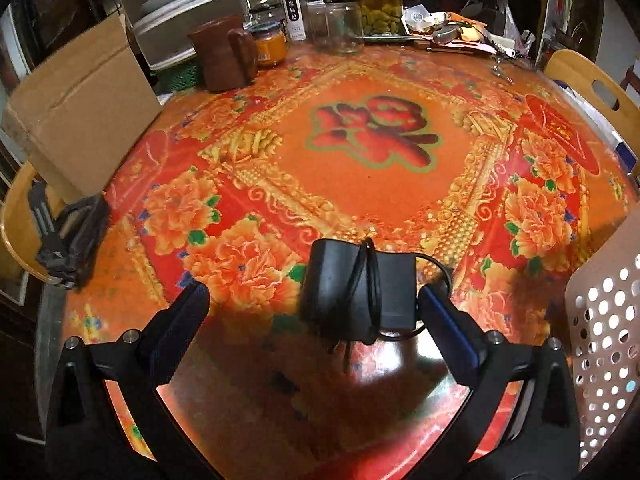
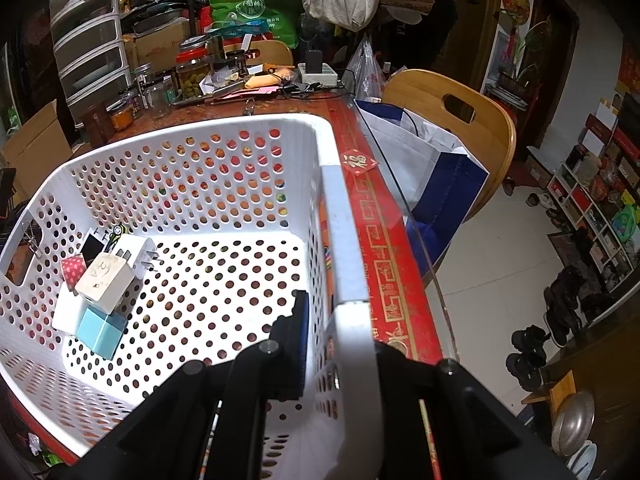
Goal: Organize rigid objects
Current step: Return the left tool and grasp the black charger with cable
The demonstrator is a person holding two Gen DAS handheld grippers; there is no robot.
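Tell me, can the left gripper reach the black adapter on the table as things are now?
Probably yes. The left gripper is wide open, the black adapter lies between its fingers, and nothing blocks it.

The right tool's (image 2: 340, 344) outer finger is hidden behind the white basket's (image 2: 352, 240) rim.
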